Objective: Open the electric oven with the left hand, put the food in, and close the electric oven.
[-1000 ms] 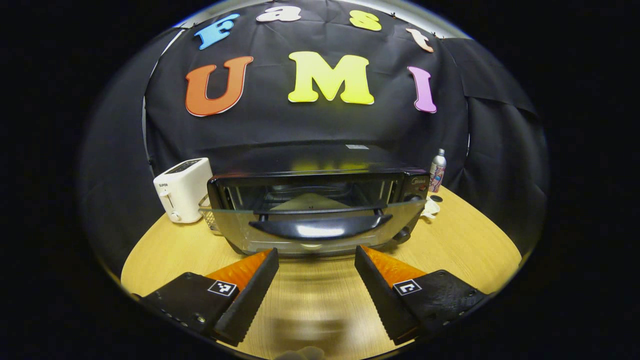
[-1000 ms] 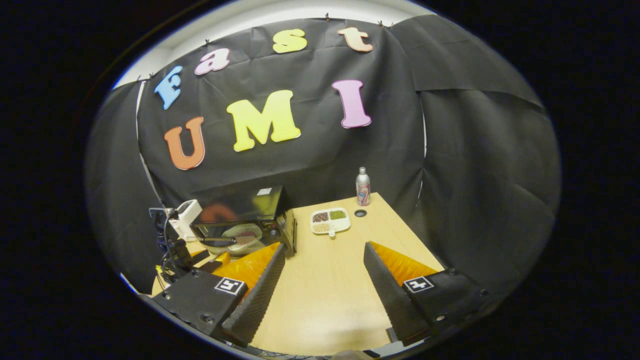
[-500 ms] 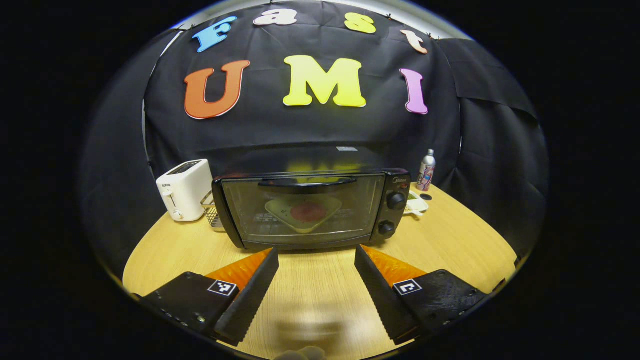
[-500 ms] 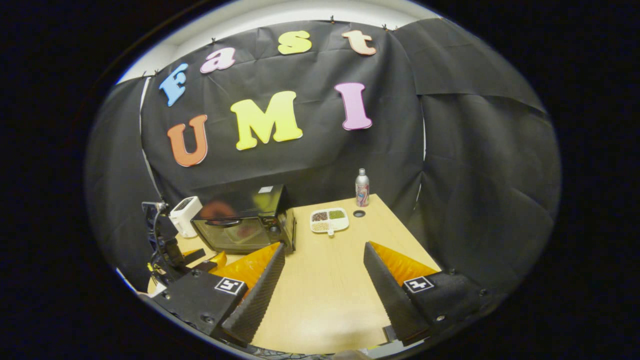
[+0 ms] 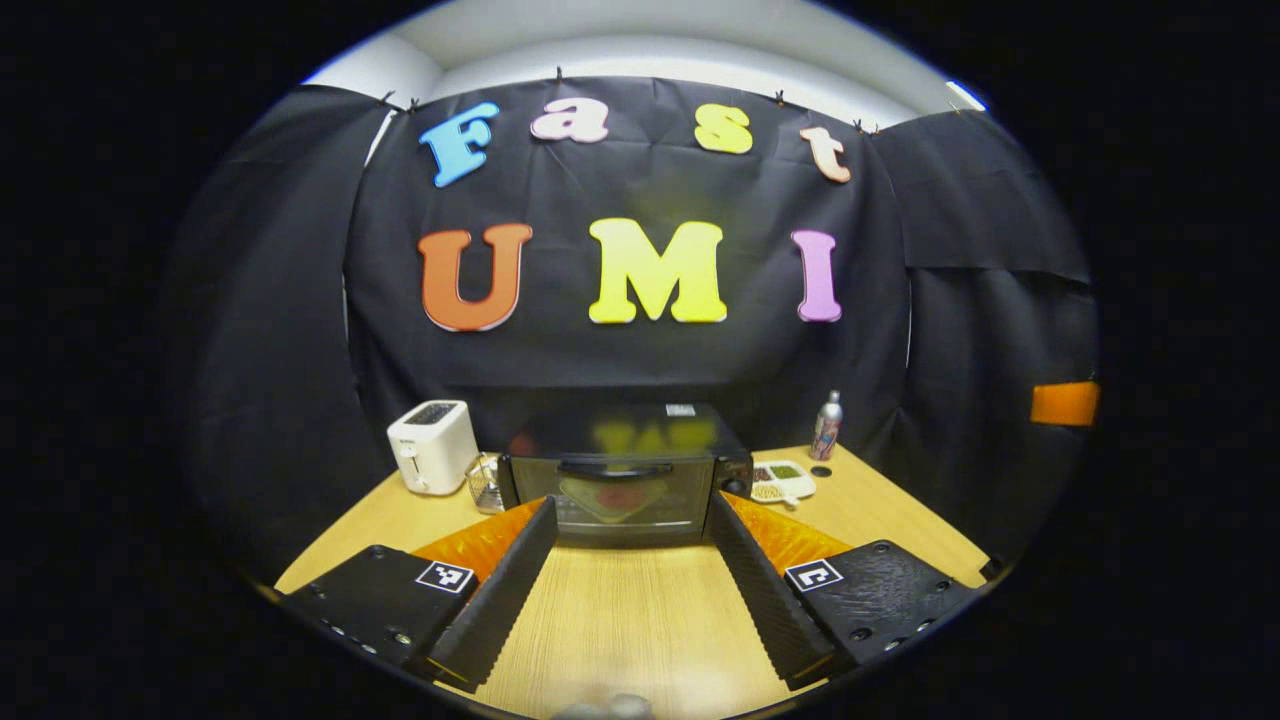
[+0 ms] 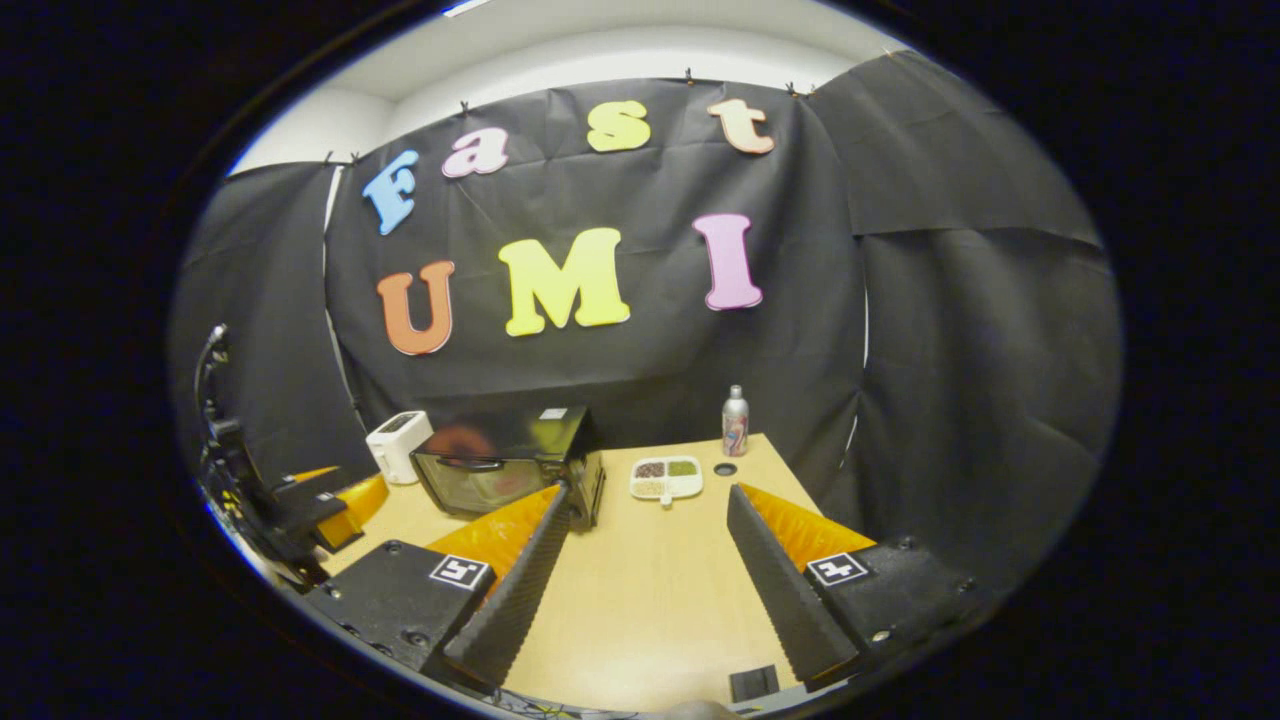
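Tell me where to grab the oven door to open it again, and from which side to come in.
Take the dark handle bar running across the top edge of the oven door. Come from the front, jaws one above and one below the bar: it lies horizontal and stands proud of the glass. The door probably hinges at the bottom, so pull outward and down.

A staged recording booth dressed as a small kitchen corner.

Black cloth (image 5: 640,360) walls in a wooden table (image 5: 640,620) bearing the electric oven (image 5: 625,475). Just left of the oven stands a white toaster (image 5: 432,445); to its right lie a divided snack tray (image 6: 666,478) and a bottle (image 6: 735,421).
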Demonstrator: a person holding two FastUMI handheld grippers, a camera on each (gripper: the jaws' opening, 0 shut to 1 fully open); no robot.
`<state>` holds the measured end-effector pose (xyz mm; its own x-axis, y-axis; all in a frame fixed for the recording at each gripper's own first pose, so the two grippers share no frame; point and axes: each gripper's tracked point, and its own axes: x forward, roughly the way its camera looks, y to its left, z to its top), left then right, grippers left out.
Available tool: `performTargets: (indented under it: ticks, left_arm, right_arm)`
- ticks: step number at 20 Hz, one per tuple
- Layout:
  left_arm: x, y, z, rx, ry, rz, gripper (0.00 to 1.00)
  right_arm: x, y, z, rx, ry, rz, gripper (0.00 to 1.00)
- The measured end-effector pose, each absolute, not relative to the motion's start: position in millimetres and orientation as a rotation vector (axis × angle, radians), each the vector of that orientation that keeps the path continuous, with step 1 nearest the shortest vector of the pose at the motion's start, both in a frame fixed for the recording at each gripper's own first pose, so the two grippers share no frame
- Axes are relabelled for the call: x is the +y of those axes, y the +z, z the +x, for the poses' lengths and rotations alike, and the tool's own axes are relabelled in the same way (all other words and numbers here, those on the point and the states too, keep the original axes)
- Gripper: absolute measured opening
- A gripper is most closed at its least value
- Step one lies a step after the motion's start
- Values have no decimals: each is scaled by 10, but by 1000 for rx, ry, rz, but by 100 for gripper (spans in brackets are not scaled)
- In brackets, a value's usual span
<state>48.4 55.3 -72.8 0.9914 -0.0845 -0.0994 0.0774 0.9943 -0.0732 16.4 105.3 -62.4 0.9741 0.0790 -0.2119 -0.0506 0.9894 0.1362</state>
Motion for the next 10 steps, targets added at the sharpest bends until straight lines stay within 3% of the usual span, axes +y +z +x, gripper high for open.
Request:
performTargets:
  ticks: [1,3,10]
  left_arm:
    - [531,-564,334,75,-72,-66,97]
    - [475,-301,34,32,-54,-49,96]
    - [345,36,-739,-33,2,-43,97]
  right_arm:
    - [1009,-573,113,201,78,120,100]
    - [879,-494,13,175,90,107,95]
    - [668,-467,-338,125,123,60,96]
